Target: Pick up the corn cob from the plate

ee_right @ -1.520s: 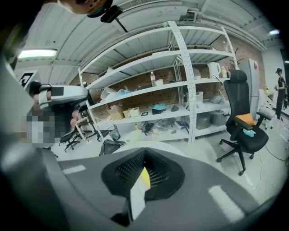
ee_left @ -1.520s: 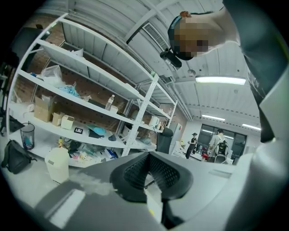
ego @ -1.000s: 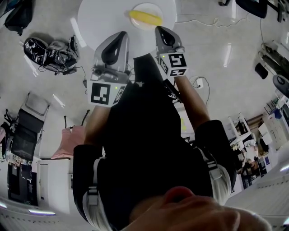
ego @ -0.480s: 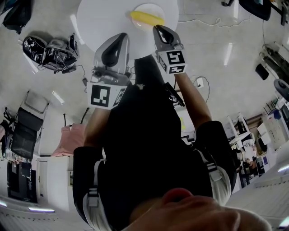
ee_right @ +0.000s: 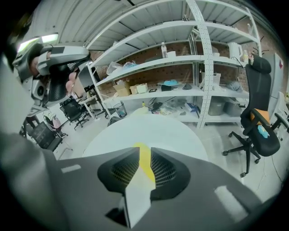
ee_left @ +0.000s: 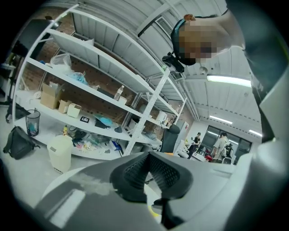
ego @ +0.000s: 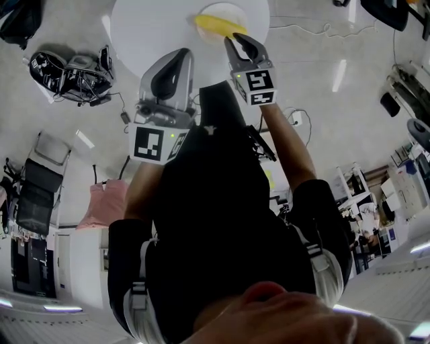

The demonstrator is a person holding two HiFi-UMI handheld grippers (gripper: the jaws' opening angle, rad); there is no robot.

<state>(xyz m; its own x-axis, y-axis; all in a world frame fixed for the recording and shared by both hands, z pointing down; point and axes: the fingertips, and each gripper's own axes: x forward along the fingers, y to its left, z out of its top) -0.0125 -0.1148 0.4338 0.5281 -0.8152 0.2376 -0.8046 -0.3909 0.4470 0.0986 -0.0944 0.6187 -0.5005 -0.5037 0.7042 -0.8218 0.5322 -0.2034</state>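
Observation:
The yellow corn cob lies on a pale plate on the far side of a round white table. My right gripper hangs just short of the plate's near rim, pointing down at it. Its jaws have just been opening, and nothing is between them. In the right gripper view, the corn cob and the plate show through the narrow slit of the right gripper. My left gripper is over the table's near edge, left of the plate. The left gripper has its pads together and holds nothing.
Bags and gear lie on the floor left of the table, with cables on the floor to its right. Metal shelving and a black office chair stand beyond the table.
My right gripper has sunk toward the plate and now nearly reaches its rim. The left gripper has hardly moved.

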